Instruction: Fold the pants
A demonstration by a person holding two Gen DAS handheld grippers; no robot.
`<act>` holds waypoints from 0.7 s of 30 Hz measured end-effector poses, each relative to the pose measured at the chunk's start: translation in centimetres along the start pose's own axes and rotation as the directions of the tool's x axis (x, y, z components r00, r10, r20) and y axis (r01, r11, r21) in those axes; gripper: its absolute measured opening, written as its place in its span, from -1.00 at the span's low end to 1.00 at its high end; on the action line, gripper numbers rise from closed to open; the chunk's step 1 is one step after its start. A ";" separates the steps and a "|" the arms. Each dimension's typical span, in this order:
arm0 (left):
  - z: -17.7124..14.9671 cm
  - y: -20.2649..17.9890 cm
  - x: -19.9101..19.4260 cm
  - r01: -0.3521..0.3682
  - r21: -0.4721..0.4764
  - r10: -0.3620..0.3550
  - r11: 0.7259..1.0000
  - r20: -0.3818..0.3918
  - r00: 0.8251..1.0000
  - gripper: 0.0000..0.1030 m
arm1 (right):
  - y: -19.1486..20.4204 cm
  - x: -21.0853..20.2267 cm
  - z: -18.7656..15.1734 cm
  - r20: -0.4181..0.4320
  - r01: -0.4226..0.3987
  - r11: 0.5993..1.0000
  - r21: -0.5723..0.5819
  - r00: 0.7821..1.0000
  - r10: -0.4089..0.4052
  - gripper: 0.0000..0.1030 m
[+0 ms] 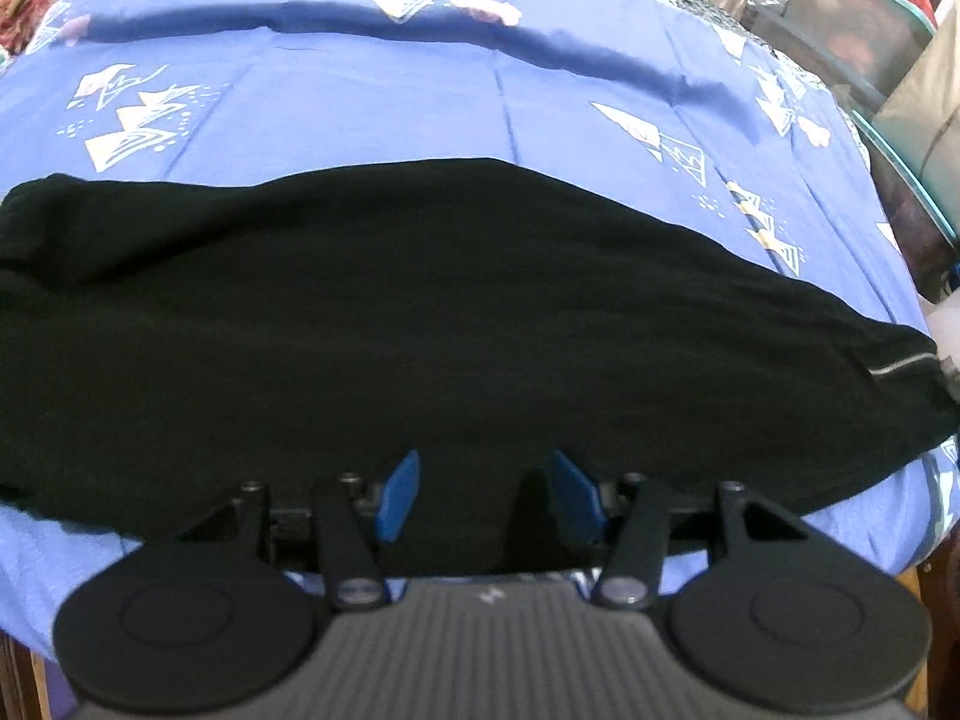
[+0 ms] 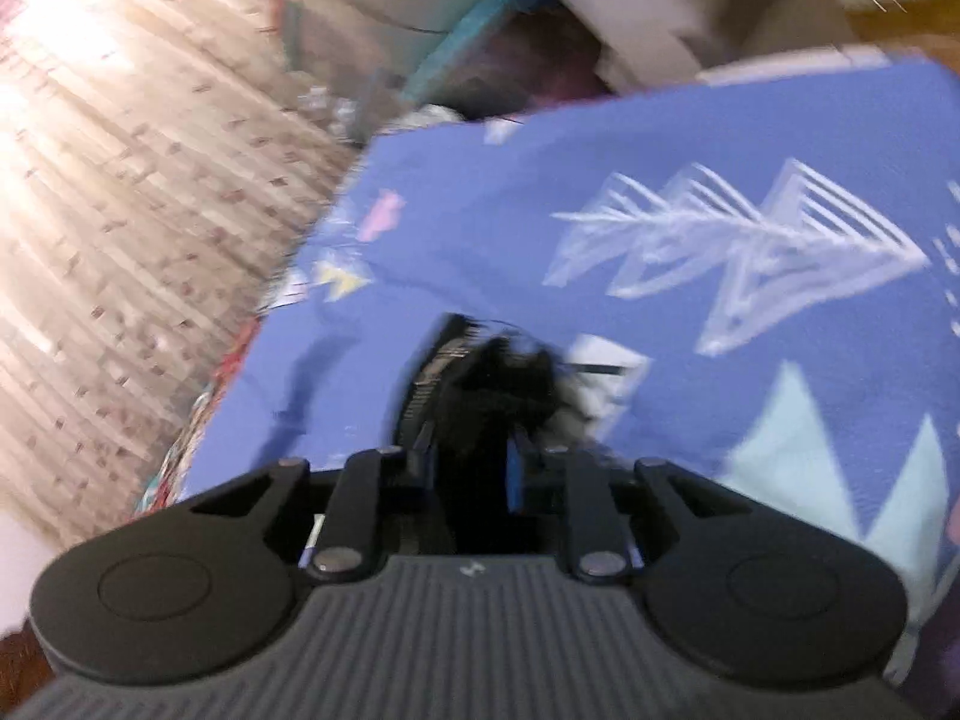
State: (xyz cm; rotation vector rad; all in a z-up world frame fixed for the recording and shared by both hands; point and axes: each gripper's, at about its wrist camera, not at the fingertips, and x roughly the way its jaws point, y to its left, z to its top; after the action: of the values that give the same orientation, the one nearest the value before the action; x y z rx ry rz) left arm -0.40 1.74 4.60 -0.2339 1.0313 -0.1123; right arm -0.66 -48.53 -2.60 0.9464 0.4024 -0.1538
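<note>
The left gripper (image 1: 486, 495) stands with its blue fingers (image 1: 399, 495) spread well apart, nothing between them, their tips over the near edge of the black pants (image 1: 390, 312); whether they touch the cloth cannot be told. The right gripper (image 2: 471, 462) has its jaws drawn close together on a bunch of black fabric, a bit of the pants (image 2: 498, 384), which rises in a crumpled tuft toward 12 o'clock from the fingertips. In the left wrist view the pants lie as a long dark band across the blue bedsheet (image 1: 372, 108), running from 9 o'clock to 3 o'clock, mostly flat, with a pale stitched seam (image 1: 900, 363) at the 3 o'clock end. Only this view shows the garment's full spread. The right wrist view, heavily blurred, shows only the pinched tuft, but adds the bedsheet (image 2: 480, 210) corner with white triangle prints, a pale patterned curtain (image 2: 132, 192) from 9 to 11 o'clock, and a teal-rimmed container (image 2: 474, 18) near 12 o'clock.
</note>
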 end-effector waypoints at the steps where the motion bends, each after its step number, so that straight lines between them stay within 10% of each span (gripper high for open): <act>1: -0.1 0.3 -0.2 0.000 -0.005 0.000 1.000 0.002 1.000 -0.02 | 1.3 -0.5 -0.3 0.001 -0.017 0.999 -0.041 1.000 0.017 -0.55; 8: -0.6 1.7 -0.8 0.026 -0.046 -0.026 0.999 0.016 1.000 -0.02 | 12.1 -2.0 -7.6 -0.155 -0.189 0.854 -0.485 0.979 0.129 -0.55; 13: -1.0 3.2 -1.6 0.027 -0.077 -0.024 0.997 0.033 0.999 -0.02 | 15.7 -0.1 -16.5 -0.339 -0.256 0.682 -0.686 0.941 0.012 -0.49; 17: -1.3 5.0 -2.4 0.026 -0.112 -0.021 0.993 0.051 0.998 -0.01 | 16.5 0.0 -21.7 -0.349 -0.256 0.532 -0.807 0.934 -0.080 0.15; 21: -1.7 6.6 -3.2 0.023 -0.123 -0.014 0.992 0.073 0.997 0.00 | 17.8 -2.0 -20.7 -0.371 -0.306 0.543 -0.782 0.929 -0.010 0.23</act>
State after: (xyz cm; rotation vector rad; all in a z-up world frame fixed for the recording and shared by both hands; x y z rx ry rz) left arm -3.63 8.51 4.77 -0.3576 0.9653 -0.0559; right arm -2.70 -21.43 0.96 0.0216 0.6287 0.3634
